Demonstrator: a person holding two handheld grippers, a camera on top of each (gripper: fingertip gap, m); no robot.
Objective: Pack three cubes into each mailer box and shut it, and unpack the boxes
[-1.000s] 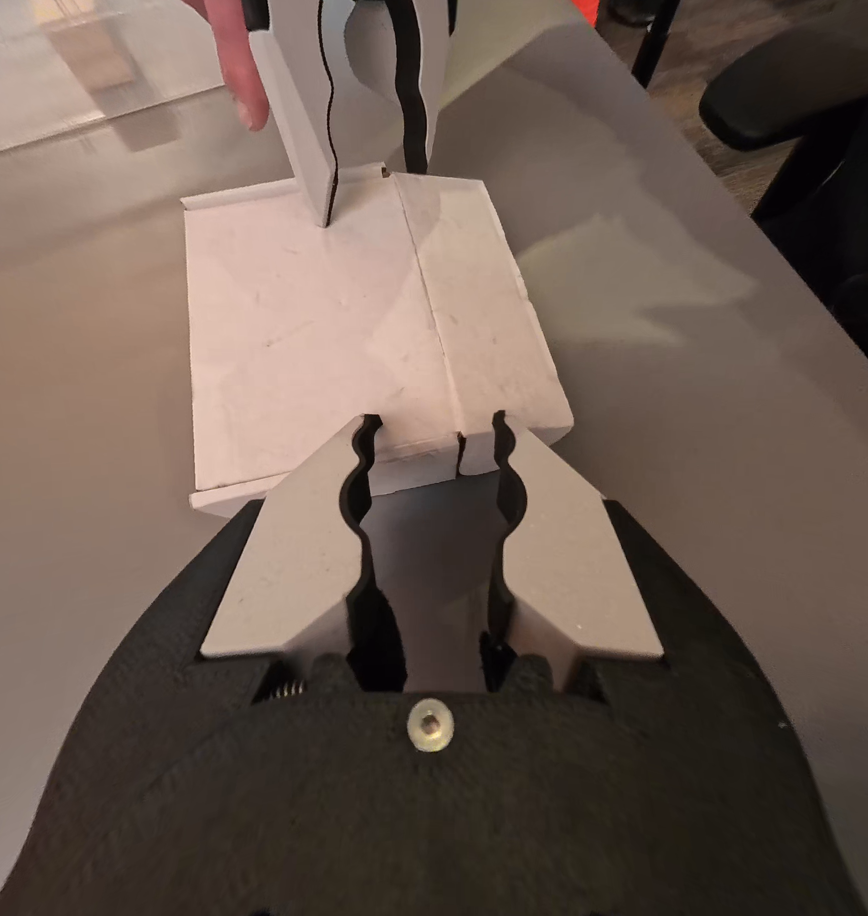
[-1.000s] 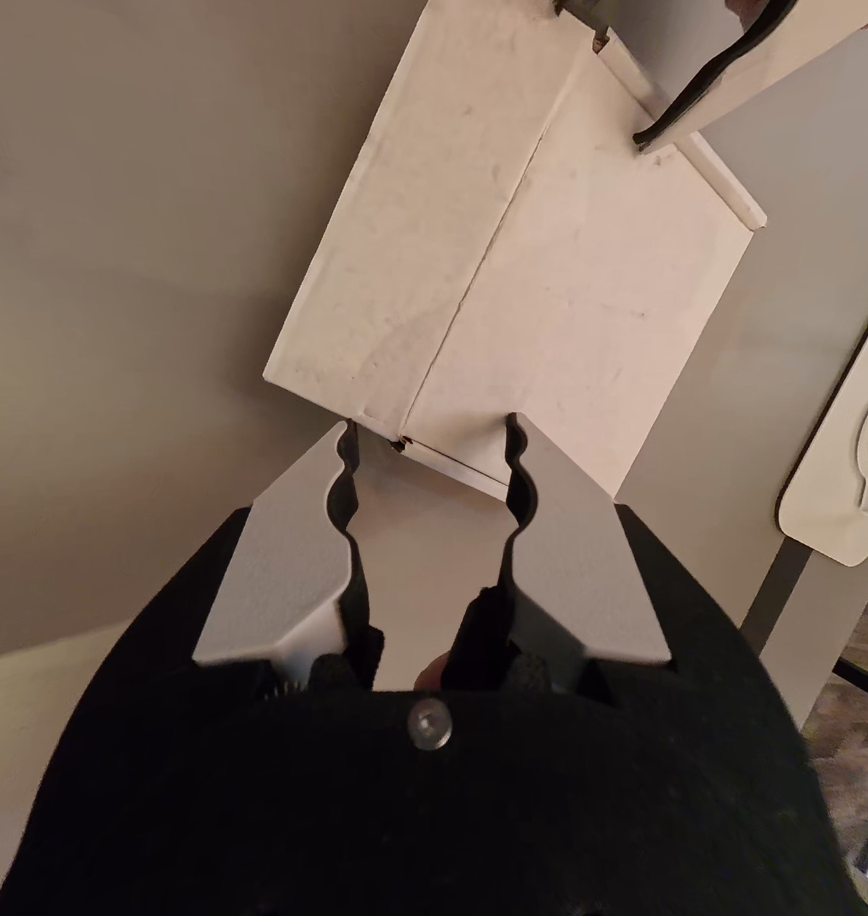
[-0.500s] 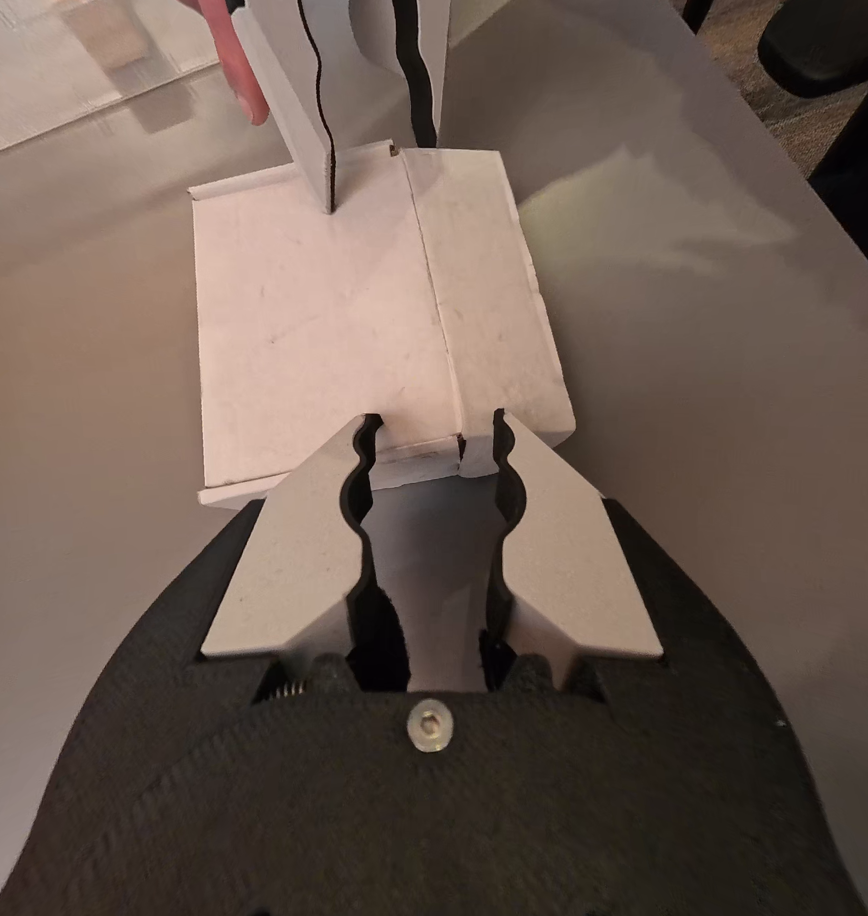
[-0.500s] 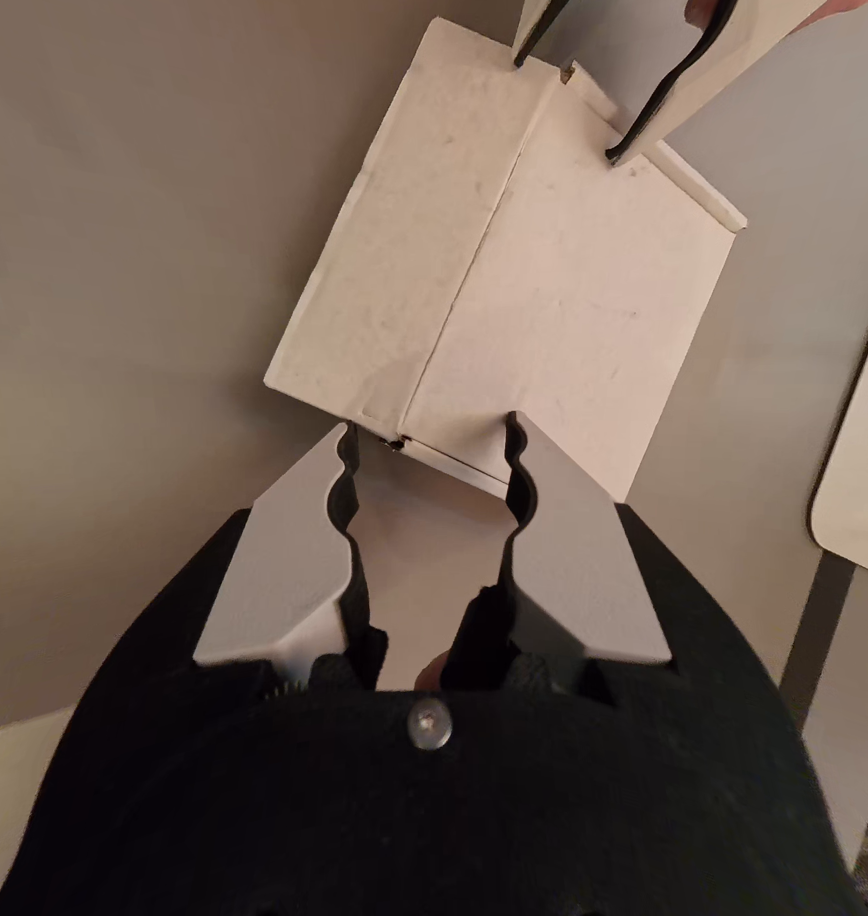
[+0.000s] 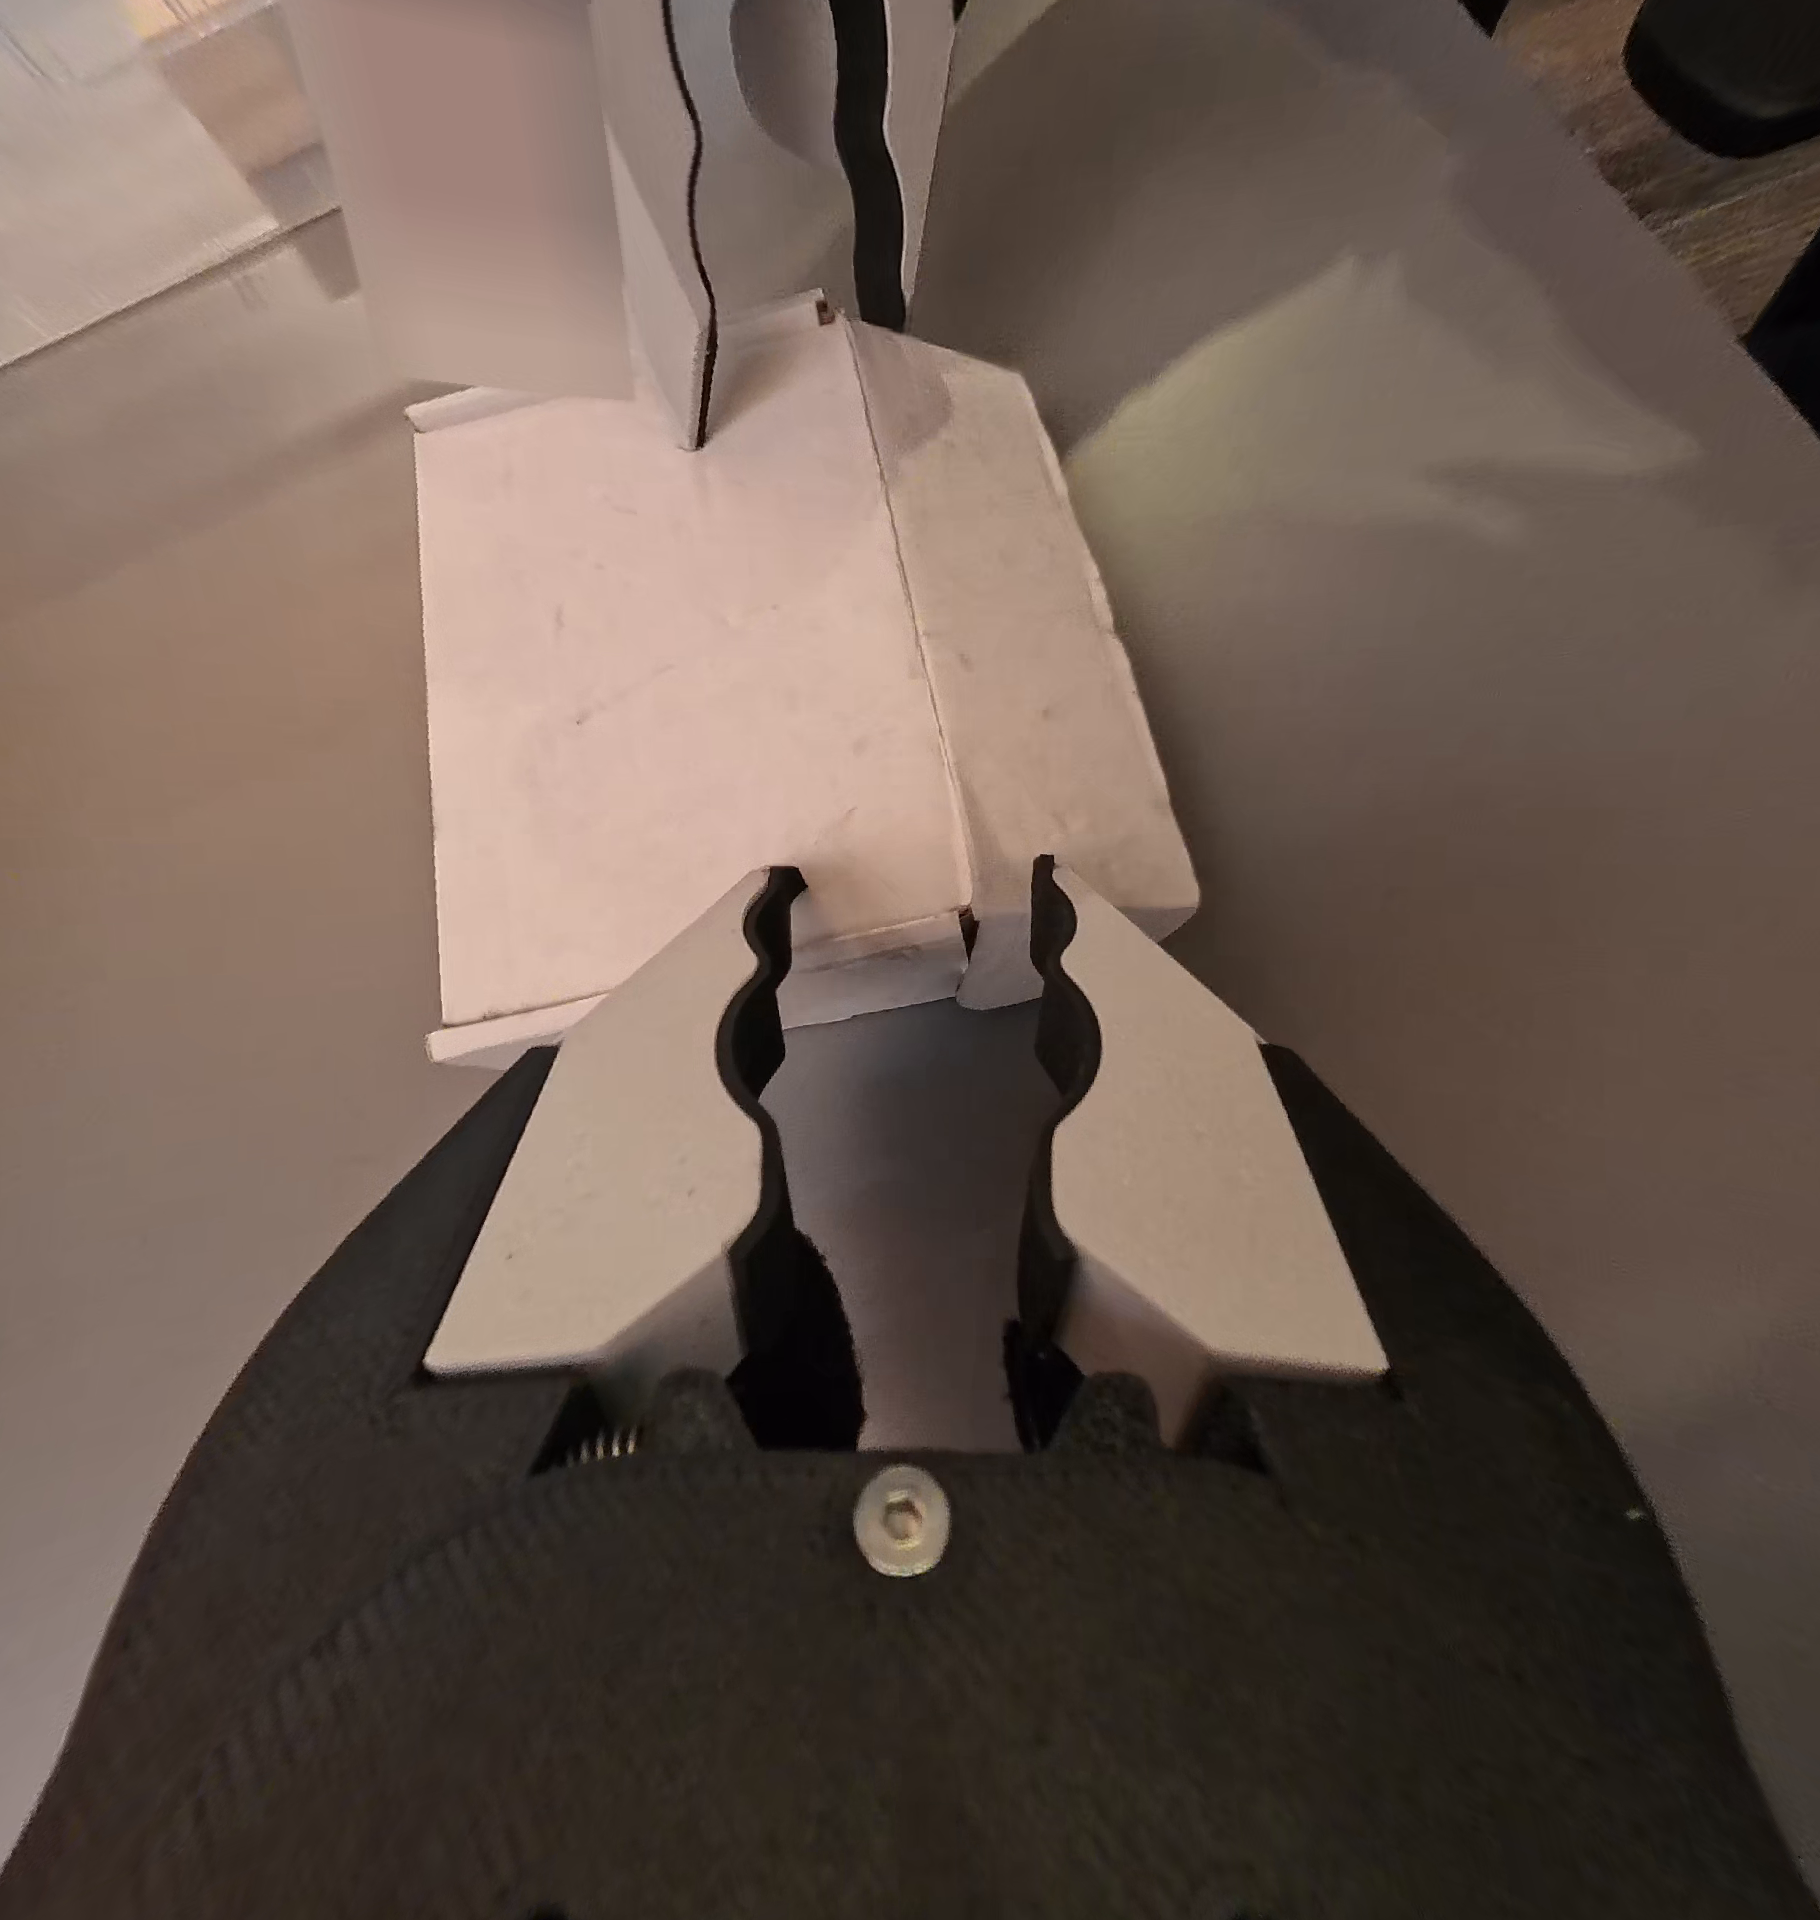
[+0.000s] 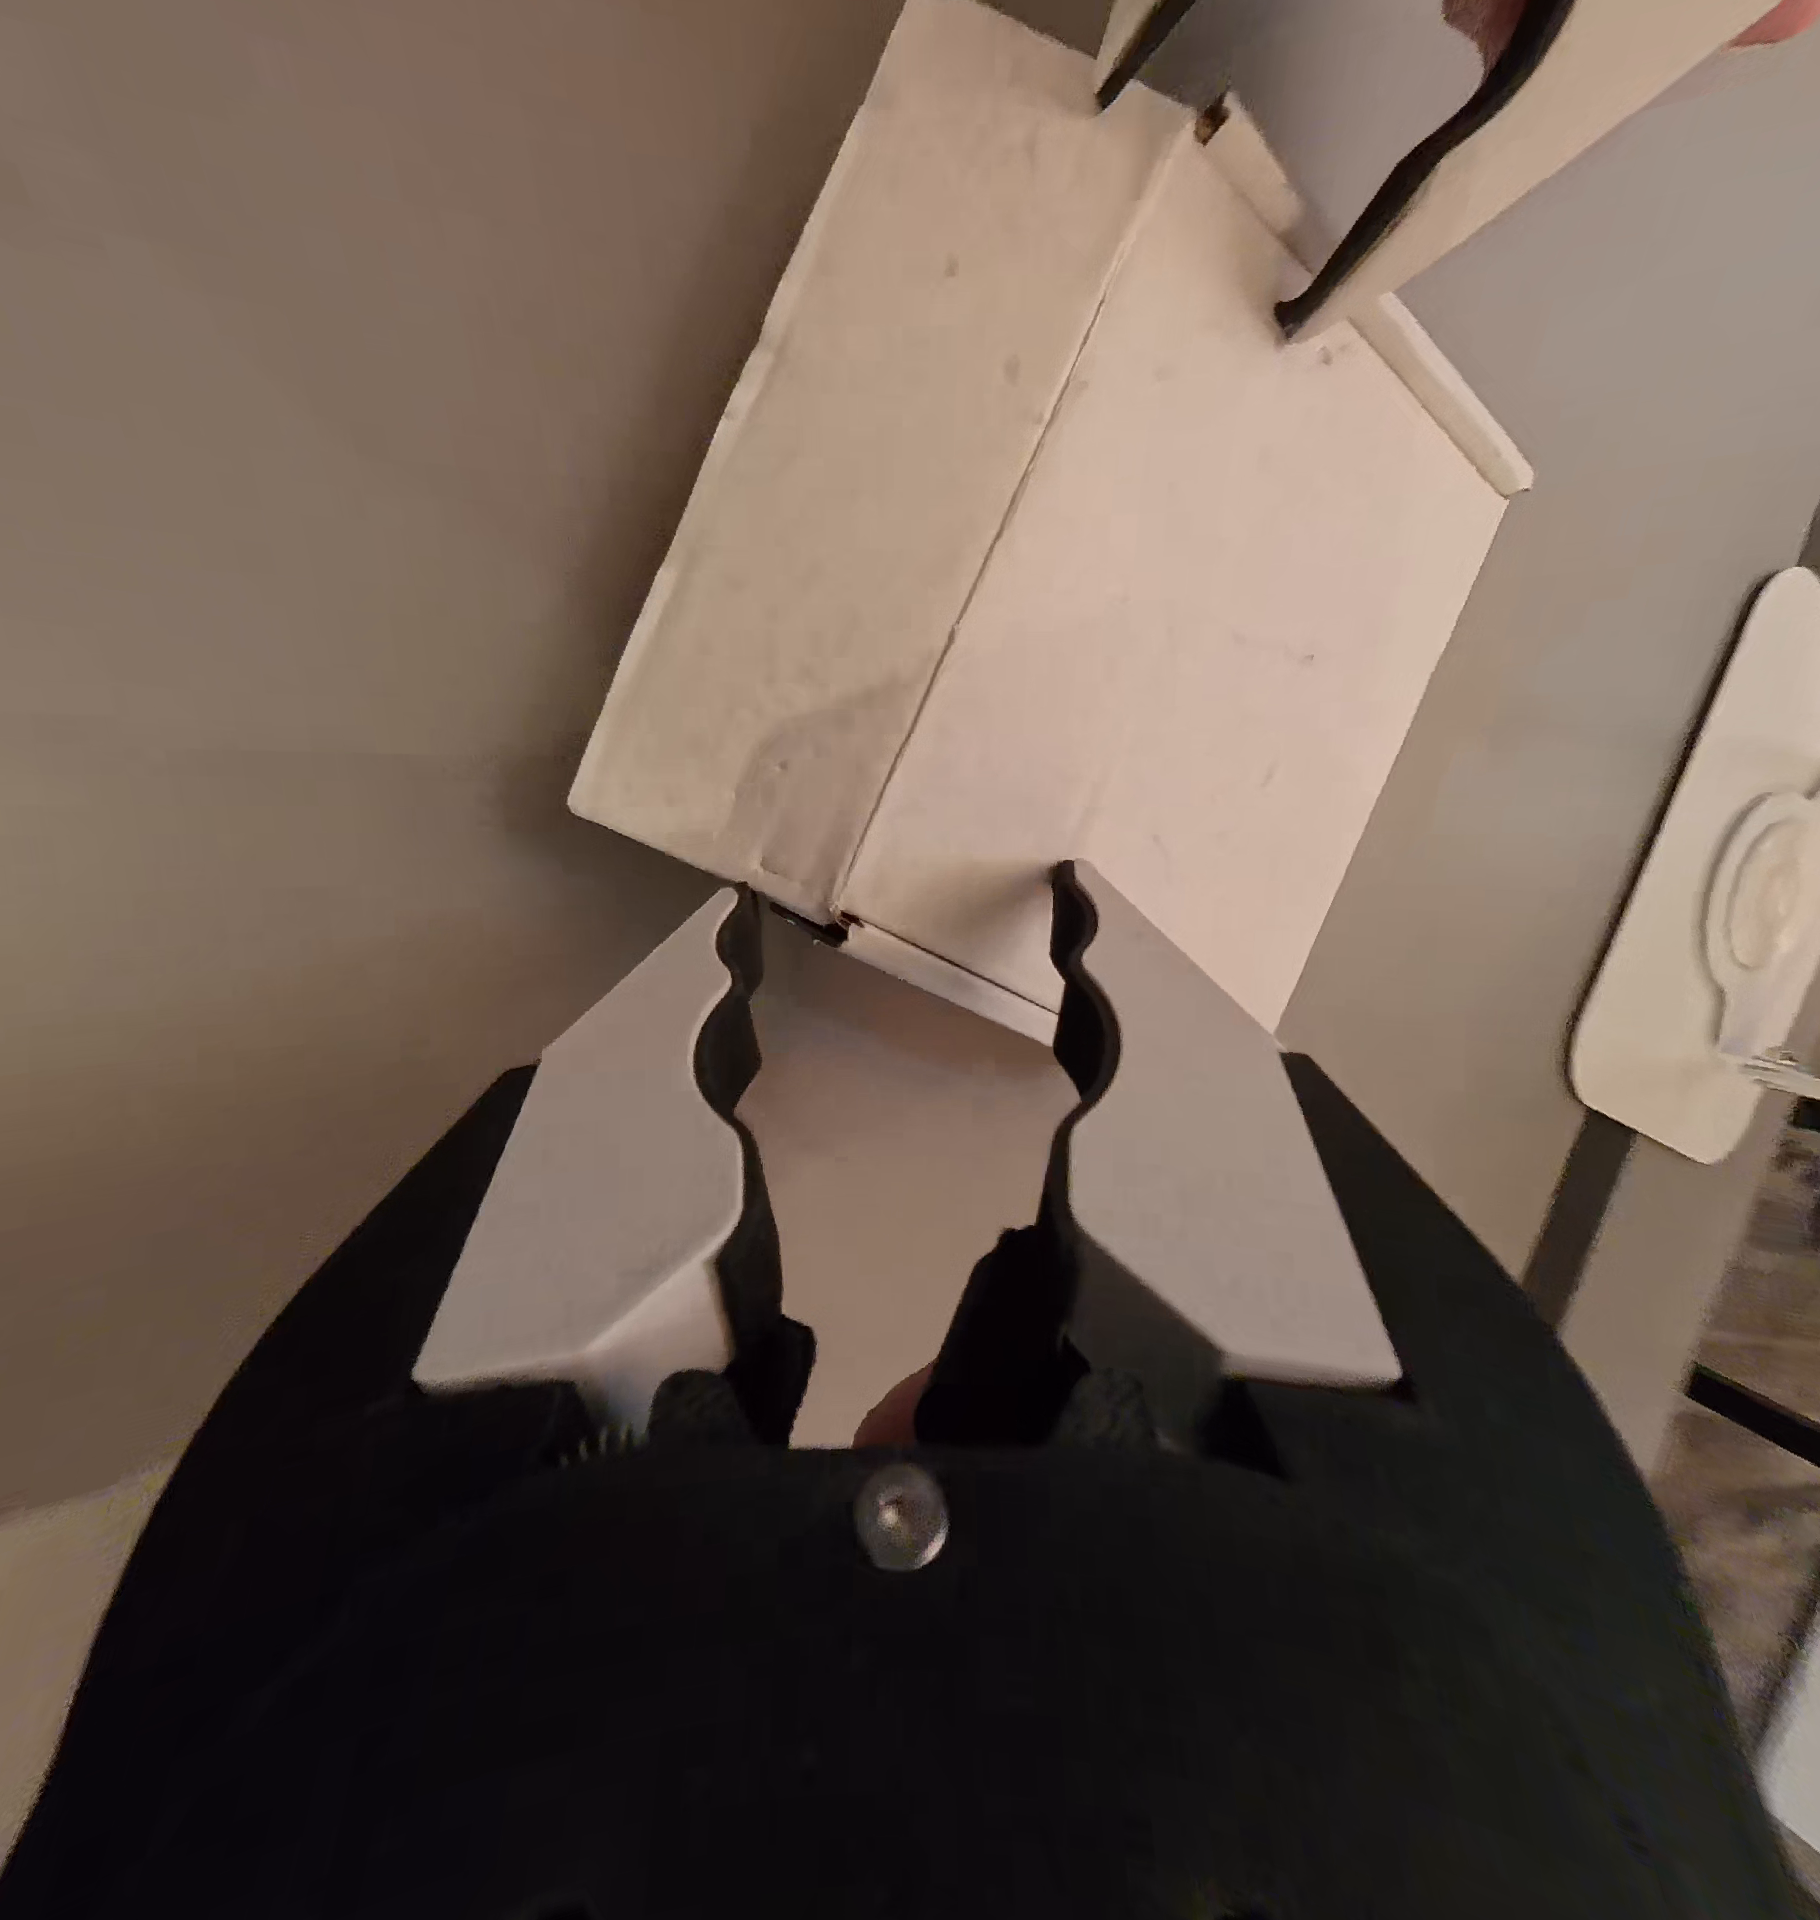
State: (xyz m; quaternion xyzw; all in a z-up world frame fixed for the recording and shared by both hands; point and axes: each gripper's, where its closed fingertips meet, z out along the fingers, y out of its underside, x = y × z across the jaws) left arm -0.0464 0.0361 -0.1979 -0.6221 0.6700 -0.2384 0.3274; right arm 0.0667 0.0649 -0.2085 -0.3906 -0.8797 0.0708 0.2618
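Both tongs spread at opposite ends of the shut white cardboard mailer box (image 5: 740,665).

The box lies flat on the grey tabletop (image 5: 1457,831), lid down. Your left gripper (image 5: 916,883) has its jaws apart at the near end, straddling the lid's crease, gripping nothing; your right gripper (image 6: 901,883) is just as wide at the far end. Judging by that, you are about to open the box: work one tip under the front flap while the other tongs steady the base, and lift slowly so nothing inside spills.
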